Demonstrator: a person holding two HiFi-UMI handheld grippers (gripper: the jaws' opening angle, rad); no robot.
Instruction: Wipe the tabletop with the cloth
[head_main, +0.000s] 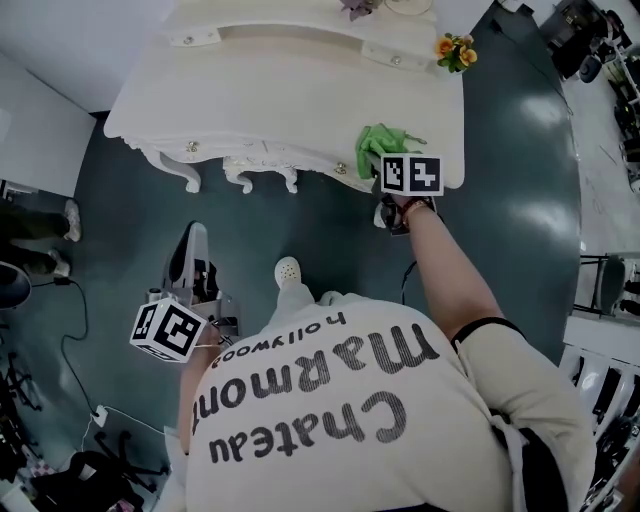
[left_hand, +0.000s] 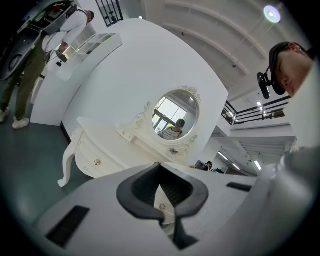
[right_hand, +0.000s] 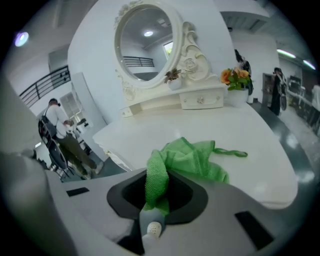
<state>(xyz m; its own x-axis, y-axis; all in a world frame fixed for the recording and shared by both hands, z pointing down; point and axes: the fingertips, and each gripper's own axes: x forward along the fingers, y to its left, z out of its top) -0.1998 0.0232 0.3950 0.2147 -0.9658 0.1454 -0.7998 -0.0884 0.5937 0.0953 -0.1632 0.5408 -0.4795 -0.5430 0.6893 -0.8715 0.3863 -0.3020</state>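
The green cloth (head_main: 385, 143) lies bunched near the front right edge of the white dressing table (head_main: 280, 90). My right gripper (head_main: 398, 160) is at that edge, shut on a fold of the cloth (right_hand: 187, 160); the fold runs up between its jaws (right_hand: 157, 192) while the rest spreads on the tabletop (right_hand: 200, 125). My left gripper (head_main: 190, 255) hangs low over the green floor, left of the table and well away from the cloth. In its own view the left gripper (left_hand: 162, 200) has its jaws together with nothing between them, pointing at the table (left_hand: 100, 140).
An oval mirror (right_hand: 147, 42) and a small drawer unit stand at the table's back, with orange flowers (head_main: 455, 50) at the back right corner. Someone stands on the floor to the left (left_hand: 20, 75). Cables (head_main: 70, 340) lie on the floor at lower left.
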